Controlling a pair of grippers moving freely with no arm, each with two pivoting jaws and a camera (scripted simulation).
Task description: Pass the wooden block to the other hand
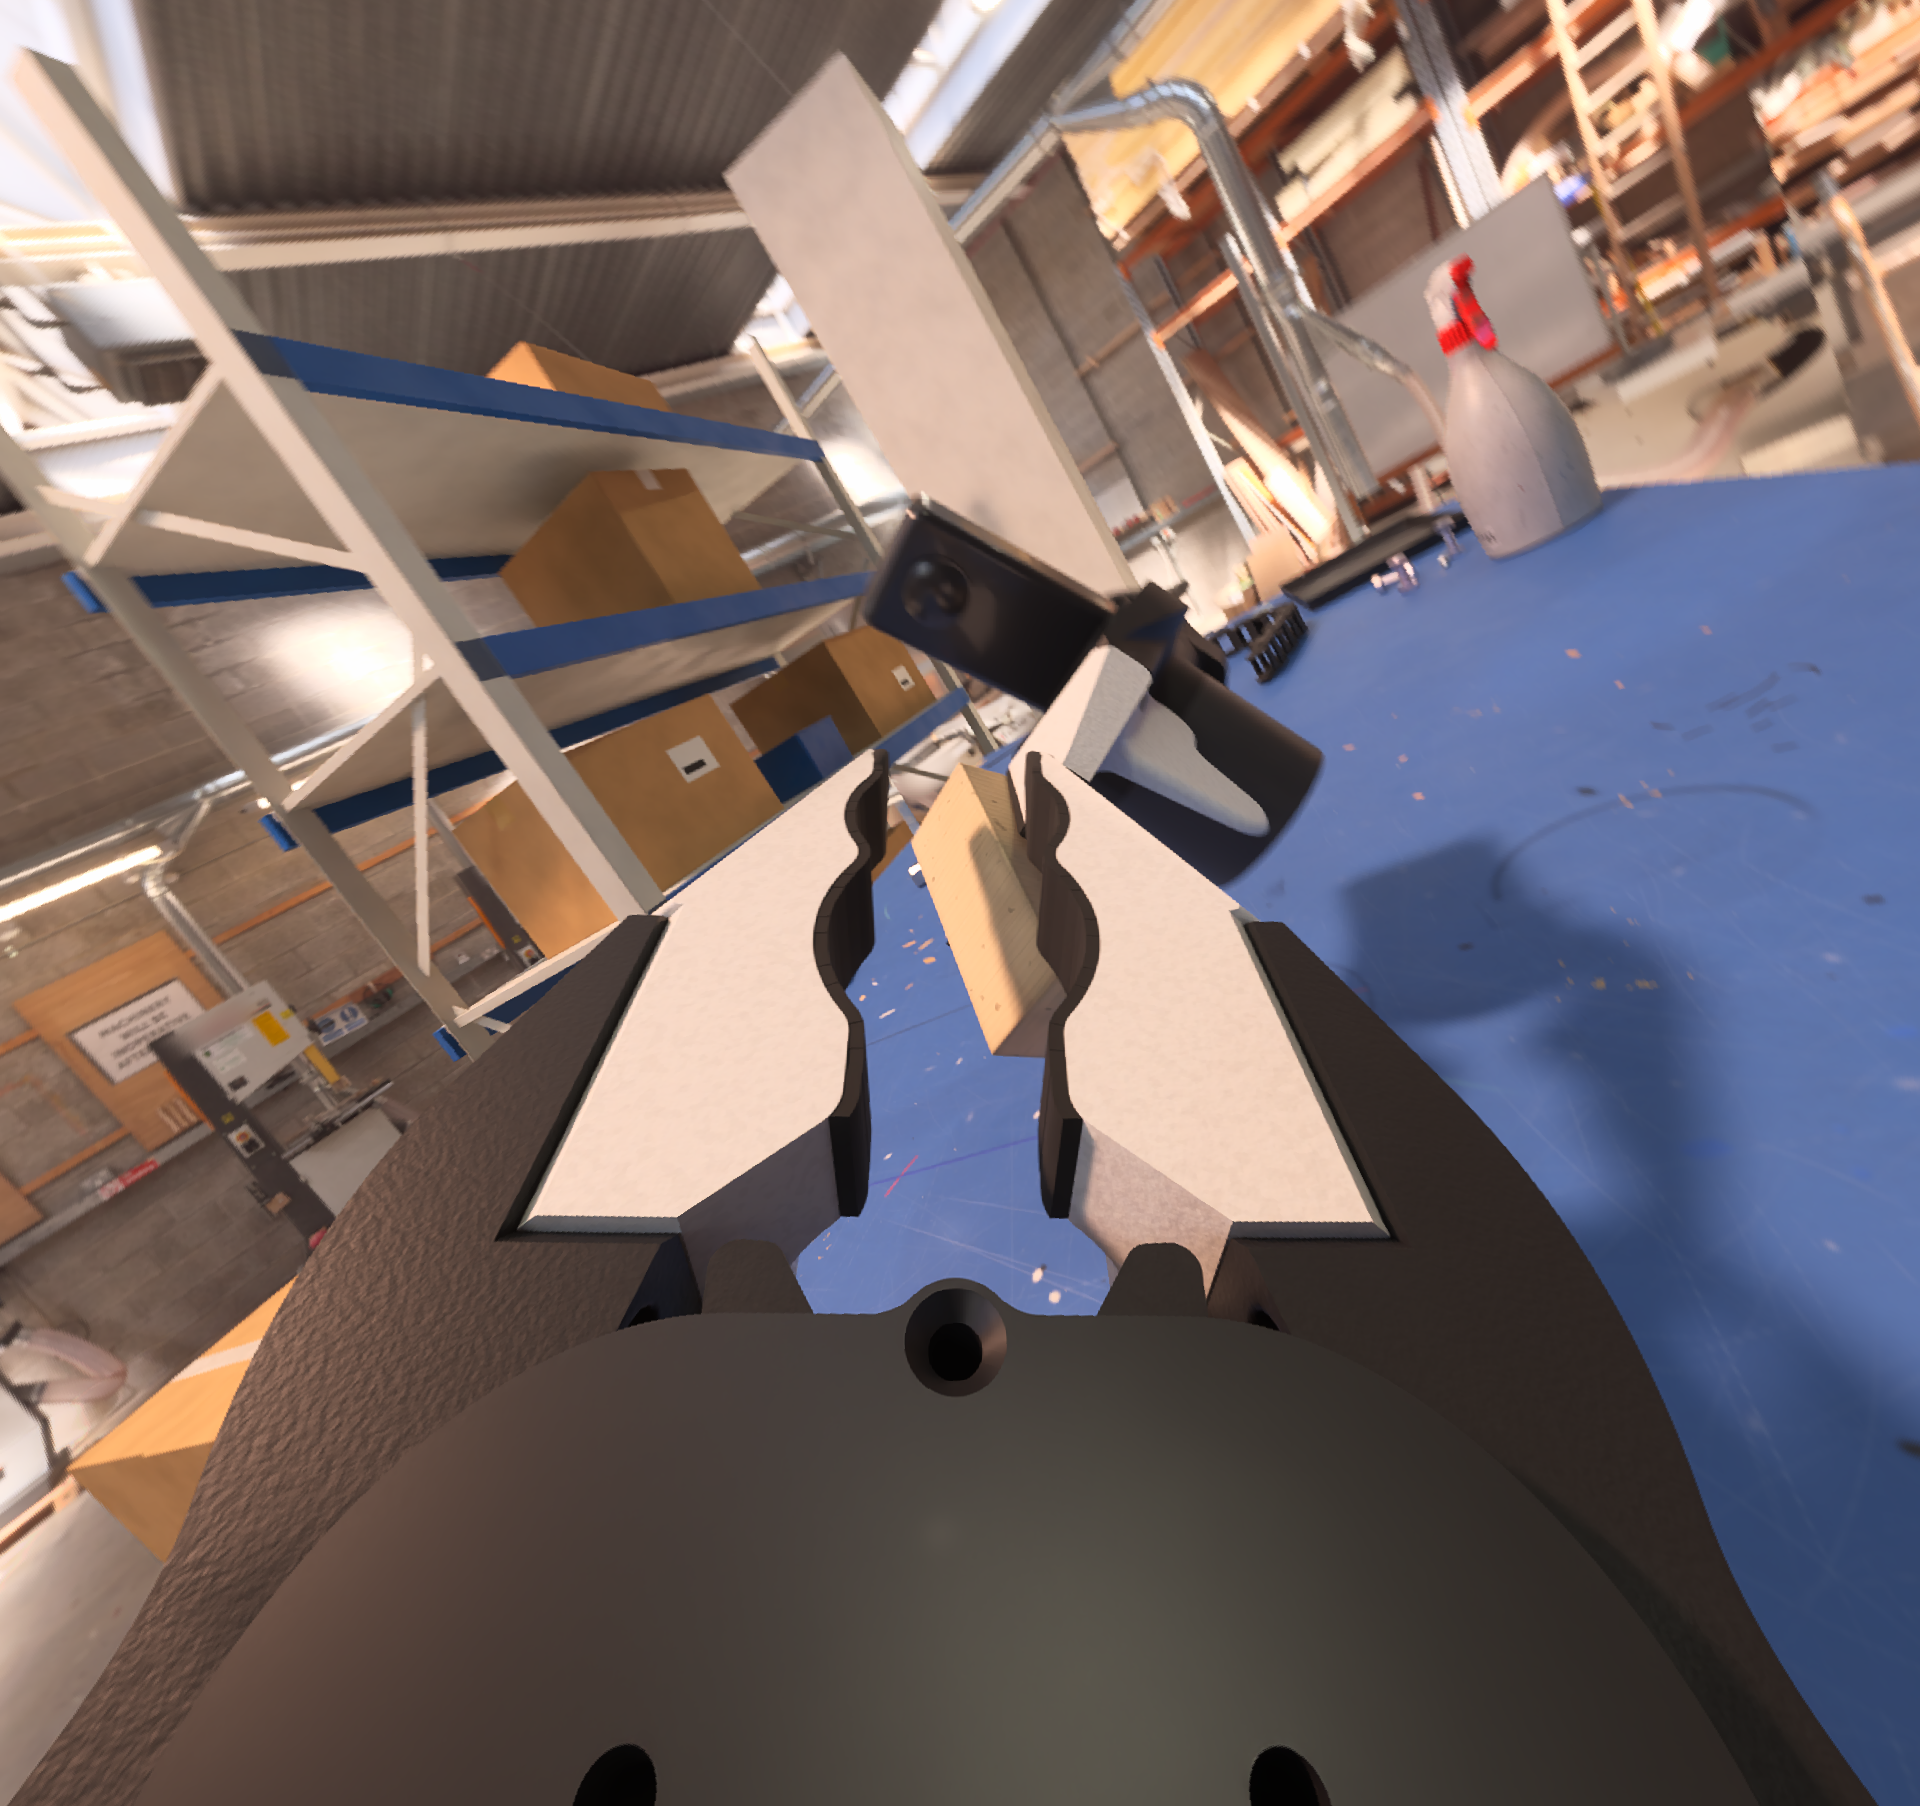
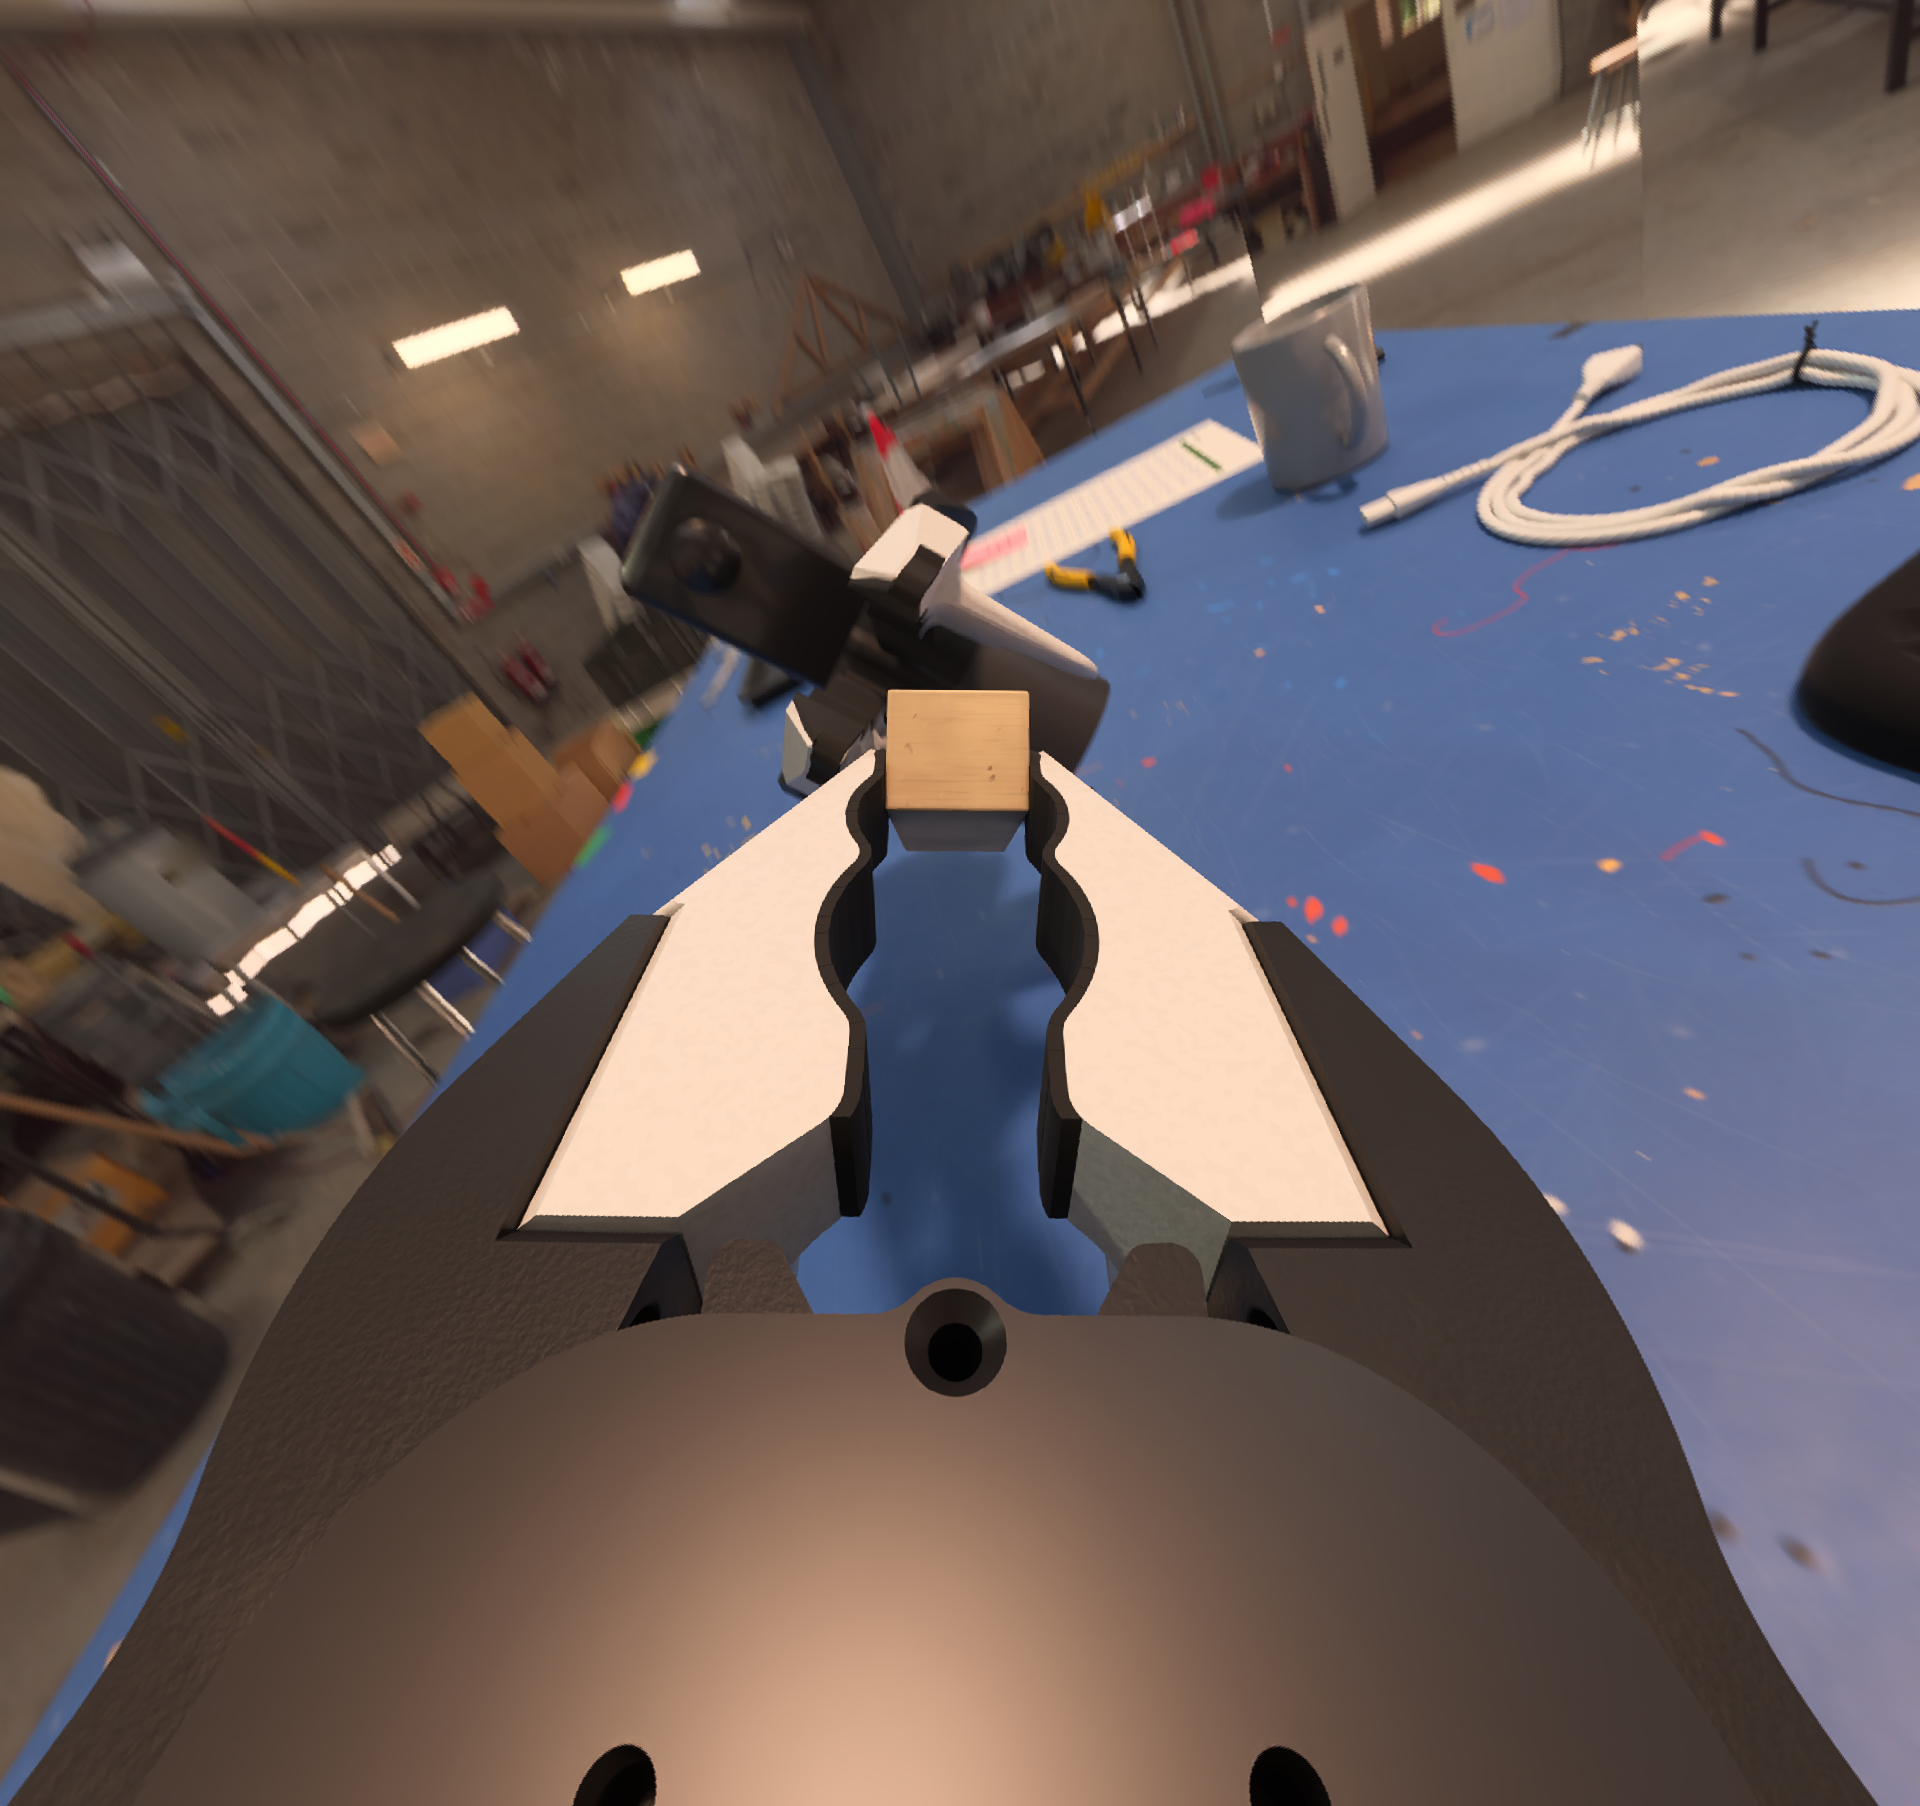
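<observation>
Wood shows between both pairs of tongs: the block (image 2: 957, 750) hangs in the air above the blue table (image 2: 1455, 925), pinched at the very tips of the right tongs (image 2: 957, 800), jaws narrowed onto its sides. That tip hold leaves most of its length free for the left tongs (image 1: 956, 800), whose jaws stand around it with a clear gap on one side, the block against the other, not yet clamped.

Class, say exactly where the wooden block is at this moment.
The wooden block is in the air above the blue table, between the right gripper fingertips; the left wrist view shows it beside the left gripper.
</observation>
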